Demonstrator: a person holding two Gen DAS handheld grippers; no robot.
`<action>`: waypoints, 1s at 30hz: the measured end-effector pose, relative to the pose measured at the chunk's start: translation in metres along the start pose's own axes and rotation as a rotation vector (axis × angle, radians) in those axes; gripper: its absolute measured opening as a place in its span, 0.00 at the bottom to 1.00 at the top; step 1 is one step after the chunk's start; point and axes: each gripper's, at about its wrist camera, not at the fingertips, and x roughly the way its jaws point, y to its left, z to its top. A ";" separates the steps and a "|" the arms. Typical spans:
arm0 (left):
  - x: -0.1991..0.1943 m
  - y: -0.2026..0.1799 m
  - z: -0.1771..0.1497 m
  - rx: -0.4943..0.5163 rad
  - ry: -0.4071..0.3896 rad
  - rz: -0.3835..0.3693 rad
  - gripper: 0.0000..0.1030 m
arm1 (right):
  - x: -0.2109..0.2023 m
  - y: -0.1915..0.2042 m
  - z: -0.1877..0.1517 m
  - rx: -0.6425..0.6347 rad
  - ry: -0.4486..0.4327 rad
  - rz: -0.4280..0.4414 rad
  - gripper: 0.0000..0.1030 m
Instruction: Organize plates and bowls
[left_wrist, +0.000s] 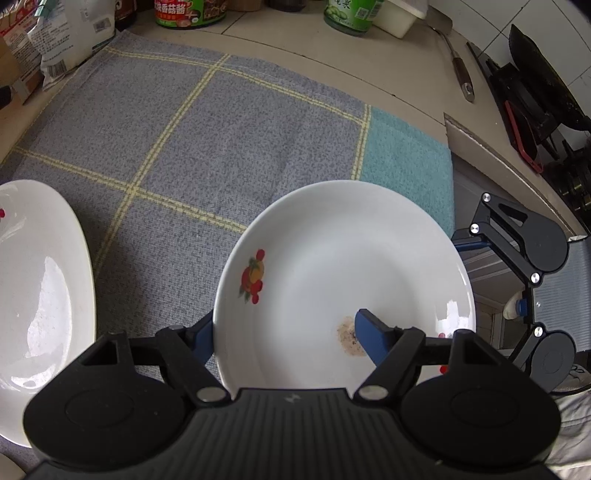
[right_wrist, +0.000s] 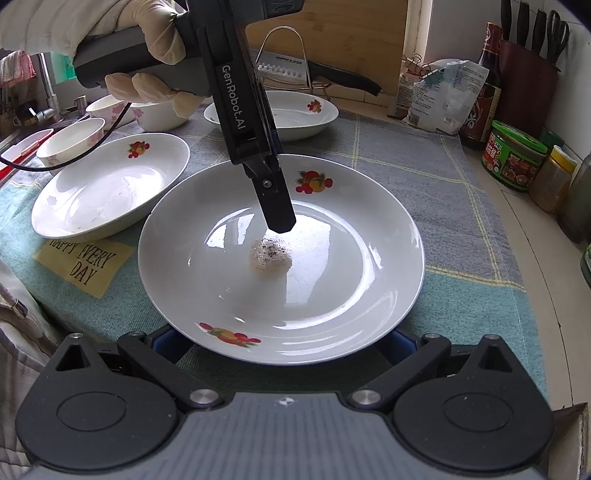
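Since the task is to sort crockery, the view from the right wrist is read from its left edge. At upper left stand small flower-printed bowls (right_wrist: 70, 142). Below them a shallow white plate (right_wrist: 110, 184) with a fruit motif lies flat on the woven check cloth (right_wrist: 424, 177), beside a yellow patch (right_wrist: 83, 264) lettered "HAPPY EVERY DAY".

At centre is the plate in hand (right_wrist: 332, 280), round, glazed and glossy, with a speckled residue (right_wrist: 269, 254) in its well. The left gripper (right_wrist: 279, 214) comes down from the upper left of the frame. It is closed narrowly on the plate's sloping wall, one finger inside and the other beneath the rim. The near rim of the plate covers the fingertips of the right gripper (right_wrist: 282, 369), whose jaws are spread wide and grip nothing.

Further back at upper centre sits a third plate (right_wrist: 295, 114), and at the right edge are jars (right_wrist: 513, 155).

By its look the ware is ceramic, so it is probably rigid, fairly heavy, slick and breakable. The rim or sloping wall offers the surest hold, and a single-sided pinch is likely to tilt.
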 end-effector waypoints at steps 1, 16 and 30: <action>-0.001 0.000 0.000 0.003 -0.004 0.002 0.73 | 0.000 -0.001 0.000 0.002 0.001 0.000 1.00; -0.014 0.002 0.014 0.007 -0.067 0.039 0.73 | -0.003 -0.014 0.010 -0.031 -0.012 -0.015 1.00; -0.018 0.018 0.050 0.002 -0.126 0.066 0.73 | 0.010 -0.050 0.034 -0.044 -0.023 -0.023 1.00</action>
